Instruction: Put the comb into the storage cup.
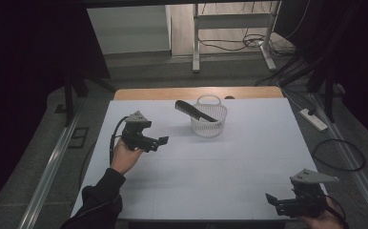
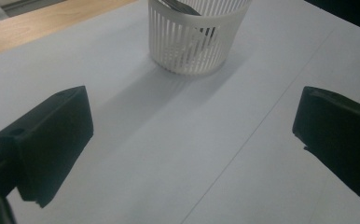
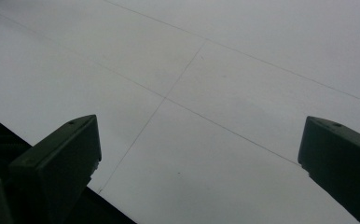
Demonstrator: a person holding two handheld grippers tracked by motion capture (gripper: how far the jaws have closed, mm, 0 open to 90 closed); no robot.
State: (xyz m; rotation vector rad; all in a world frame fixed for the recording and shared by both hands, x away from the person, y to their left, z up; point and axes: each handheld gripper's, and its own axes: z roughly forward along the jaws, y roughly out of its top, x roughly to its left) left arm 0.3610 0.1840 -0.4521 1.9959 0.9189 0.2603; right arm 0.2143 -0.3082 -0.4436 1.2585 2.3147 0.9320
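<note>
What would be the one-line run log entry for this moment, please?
left gripper: open, empty, facing basket | right gripper: open, empty, near table's front edge | comb: leaning in white basket, one end over rim

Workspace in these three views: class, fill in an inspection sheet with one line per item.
Surface: white table top with faint seams, wooden edge at the far side.
Job's things: white slotted basket standing upright; black comb leaning in it, one end over the rim.
Clutter: nothing seen on the table.
Grippers: left gripper open, aimed at the basket; right gripper open, at the near right corner.
Cables: black cable trailing from the left gripper; floor cables right of the table.
Surroundings: dark curtains, metal stand behind.
</note>
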